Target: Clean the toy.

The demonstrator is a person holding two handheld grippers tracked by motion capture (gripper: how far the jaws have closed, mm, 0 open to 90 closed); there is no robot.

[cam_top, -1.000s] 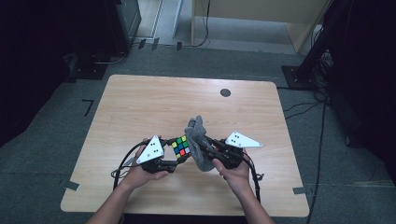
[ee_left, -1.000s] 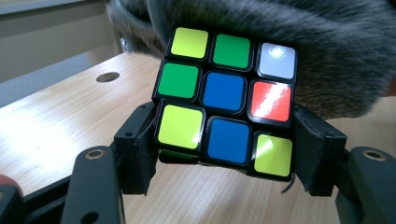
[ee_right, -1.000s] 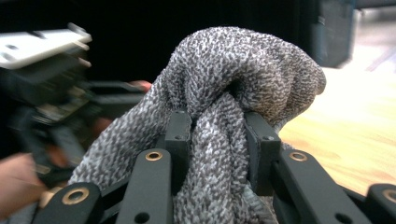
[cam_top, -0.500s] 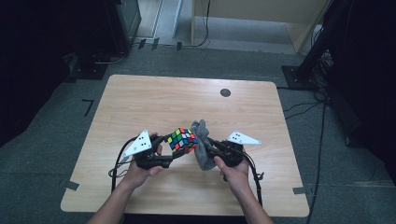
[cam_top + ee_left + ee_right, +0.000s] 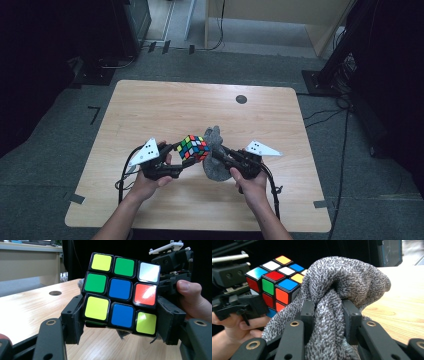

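In the high view, the left gripper (image 5: 186, 161) sits just left of the frame's centre, low on the table (image 5: 150, 105), and holds the cube (image 5: 194, 148) lifted off the wood. The left gripper view shows its two jaws pressed flat against opposite sides of the cube (image 5: 121, 292), about half open around it, with the cube filling the middle of that frame. The right gripper (image 5: 218, 156) is just right of centre in the high view, its jaws pinched nearly closed on a bunched grey cloth (image 5: 214, 159). In the right gripper view the cloth (image 5: 342, 290) bulges up above the jaws at centre, its left edge lying against the cube (image 5: 277, 281) at upper left.
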